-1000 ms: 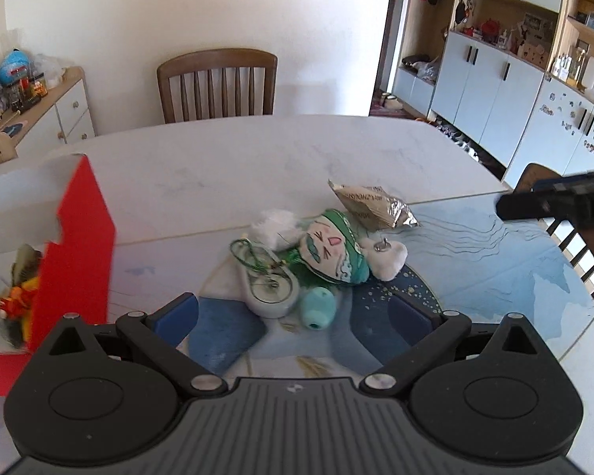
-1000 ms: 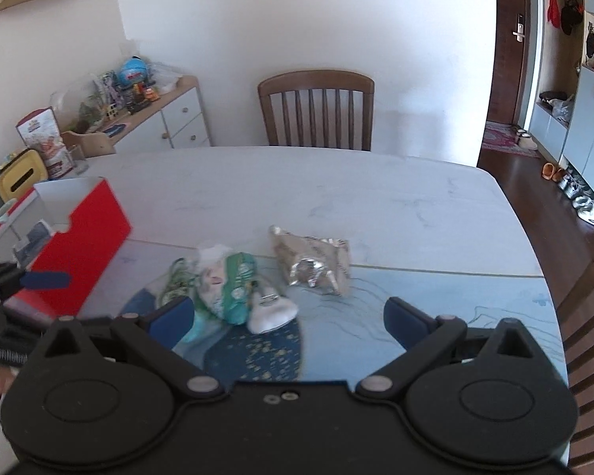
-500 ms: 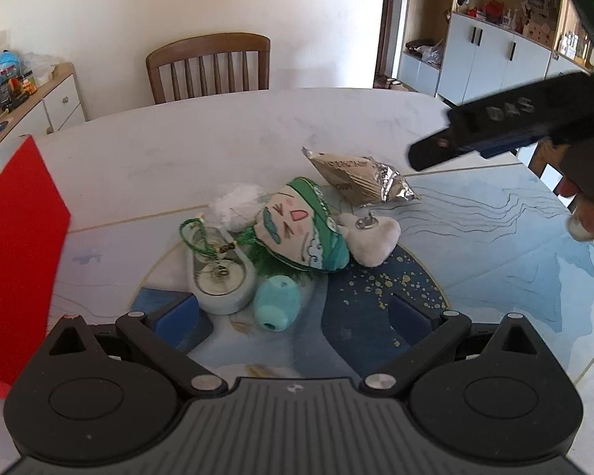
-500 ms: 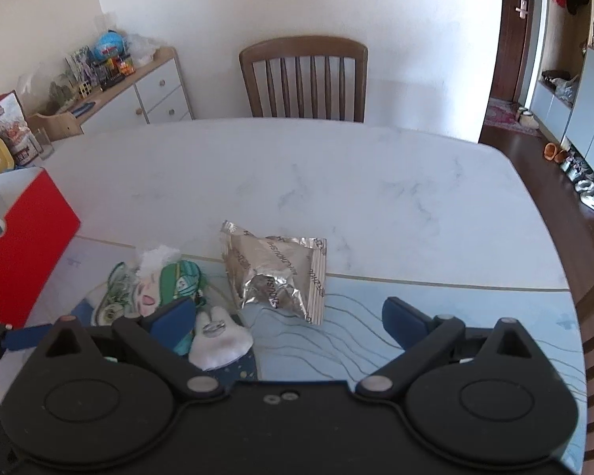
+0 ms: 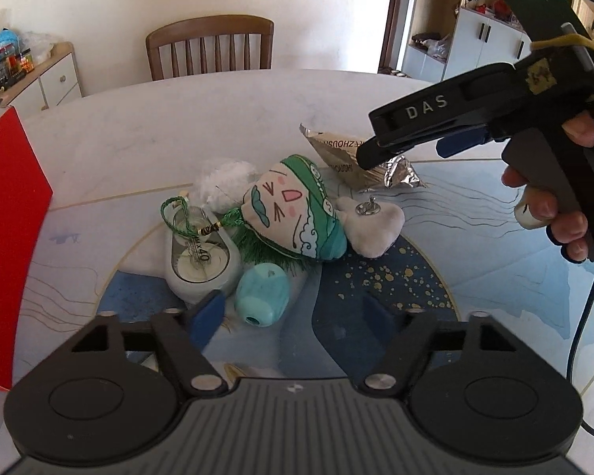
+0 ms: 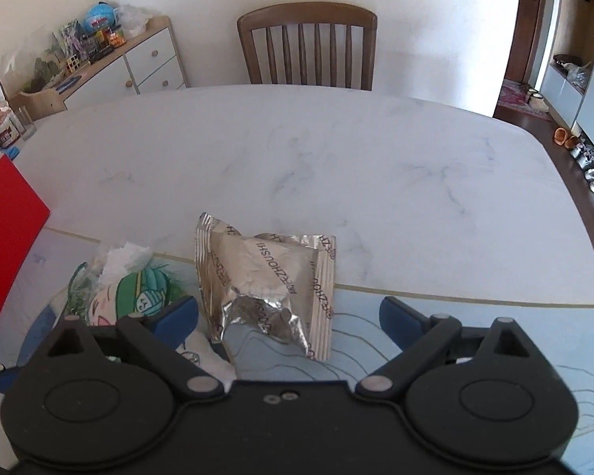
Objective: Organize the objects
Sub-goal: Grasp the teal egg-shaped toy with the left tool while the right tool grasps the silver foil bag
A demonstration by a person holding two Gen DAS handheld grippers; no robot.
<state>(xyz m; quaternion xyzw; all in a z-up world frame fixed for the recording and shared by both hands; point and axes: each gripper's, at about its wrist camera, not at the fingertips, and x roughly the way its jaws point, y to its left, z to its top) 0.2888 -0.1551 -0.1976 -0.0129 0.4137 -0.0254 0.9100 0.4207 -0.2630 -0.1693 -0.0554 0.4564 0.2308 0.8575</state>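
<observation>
A pile lies on the blue mat [image 5: 455,245]: a teal egg-shaped thing [image 5: 262,293], a white tape dispenser [image 5: 202,257] with a green cord, a green-and-cream cat-face plush [image 5: 293,209], a small white plush [image 5: 372,225], a white fluffy ball [image 5: 225,178] and a silver foil packet [image 5: 336,146]. My left gripper [image 5: 293,316] is low over the pile's near edge. Its jaws are closing with the teal thing between them, and the pads are clear of it. My right gripper [image 6: 287,318] hangs over the foil packet [image 6: 265,277], jaws wide and closing slightly, untouched. A hand holds the right gripper [image 5: 372,146].
A red box [image 5: 8,217] stands open at the left edge of the white marble table [image 6: 297,150]. A wooden chair [image 6: 307,47] is at the far side. A cluttered sideboard [image 6: 99,59] lines the left wall, and cupboards stand at the right.
Both grippers came down and nearer the pile. The right gripper swung in from the right to above the foil packet. The left jaws narrowed around the teal thing.
</observation>
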